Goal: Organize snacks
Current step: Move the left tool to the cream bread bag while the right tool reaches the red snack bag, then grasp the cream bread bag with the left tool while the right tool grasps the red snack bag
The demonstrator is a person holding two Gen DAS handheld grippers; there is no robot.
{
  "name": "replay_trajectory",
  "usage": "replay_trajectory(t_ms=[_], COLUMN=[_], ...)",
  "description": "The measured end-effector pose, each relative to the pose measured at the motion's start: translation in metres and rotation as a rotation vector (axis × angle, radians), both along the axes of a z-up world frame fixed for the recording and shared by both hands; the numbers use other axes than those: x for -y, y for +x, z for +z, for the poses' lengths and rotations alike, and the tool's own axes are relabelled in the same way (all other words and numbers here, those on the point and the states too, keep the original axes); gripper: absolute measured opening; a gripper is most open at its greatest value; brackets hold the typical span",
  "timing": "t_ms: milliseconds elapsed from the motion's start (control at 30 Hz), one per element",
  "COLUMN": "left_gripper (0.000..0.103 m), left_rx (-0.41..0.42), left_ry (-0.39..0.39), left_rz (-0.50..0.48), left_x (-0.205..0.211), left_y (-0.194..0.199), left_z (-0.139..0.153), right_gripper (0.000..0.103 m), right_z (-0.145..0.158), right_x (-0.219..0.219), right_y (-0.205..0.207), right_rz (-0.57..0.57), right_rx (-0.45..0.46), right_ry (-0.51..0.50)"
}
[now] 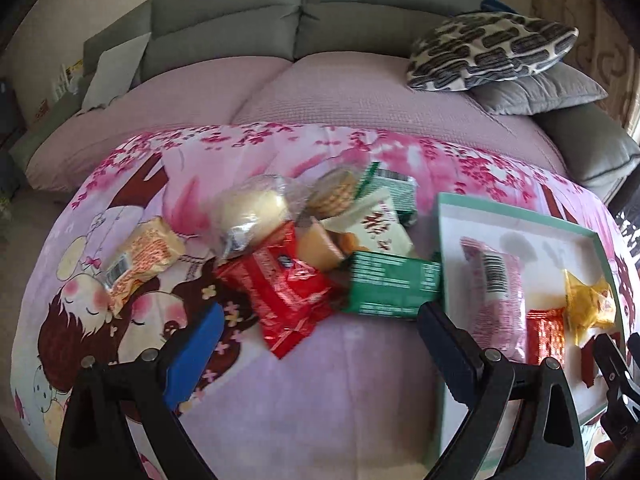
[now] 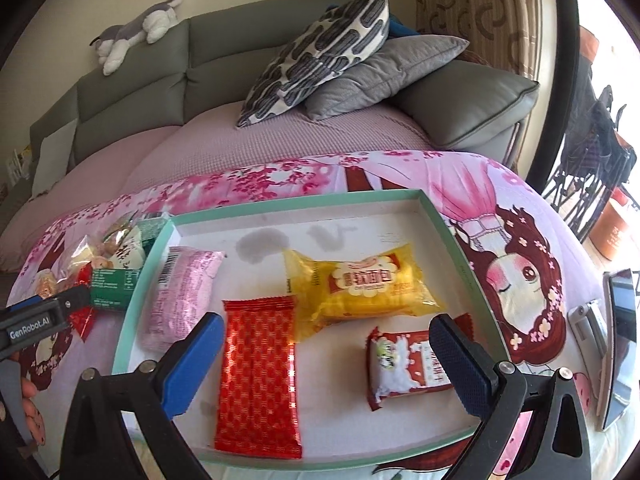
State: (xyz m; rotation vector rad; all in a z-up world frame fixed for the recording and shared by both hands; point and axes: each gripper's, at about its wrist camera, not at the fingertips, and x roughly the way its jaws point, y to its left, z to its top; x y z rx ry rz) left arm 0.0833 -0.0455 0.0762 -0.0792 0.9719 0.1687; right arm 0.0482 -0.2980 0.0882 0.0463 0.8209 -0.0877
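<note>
Left gripper: spread wide, empty, poised above the cloth just short of the red packet at the near edge of the snack pile. Right gripper: spread wide, empty, hovering over the tray, straddling the red patterned pack and the red-and-white pack.

Risks, nearest first:
- Crinkled foil on the red packet: likely to slip or deform under the pads; a shallow bite may catch only the seal flap.
- Green box touching the tray wall and lying against the red packet: a lift of either may drag the other.
- Stacked pile behind: bun in clear wrap and round biscuits resting on neighbours; may roll or topple if a lower item is pulled.
- Yellow bread pack and pink pack already in the tray: crowding may force overlaps.

Hidden or unclear:
- Lower items in the pile, partly buried.
- Near tray rim, behind the right fingers.
- Dark device at right edge, cut off.
- Motion blur over the pile in the left view.
</note>
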Motion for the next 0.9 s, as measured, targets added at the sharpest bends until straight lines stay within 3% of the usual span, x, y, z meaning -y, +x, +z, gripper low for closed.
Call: replay_trajectory(t_ms=[333,900], left_gripper=[0.097,0.097], left_rx=[0.015,0.100], left_ry=[-0.006,-0.075], left_rz=[0.170,0.192], left_x=[-0.075,-0.122], left_y=[-0.013,-0.016], left_z=[0.005,0.006], right_gripper=[0.103,0.103], right_z=[-0.001,-0.007], right_x=[-0.059,-0.135], right_y=[0.013,0.023], right_rz=[0.117,0.242], right_rx=[0.009,0.026], right_ry=[0.047,0.071])
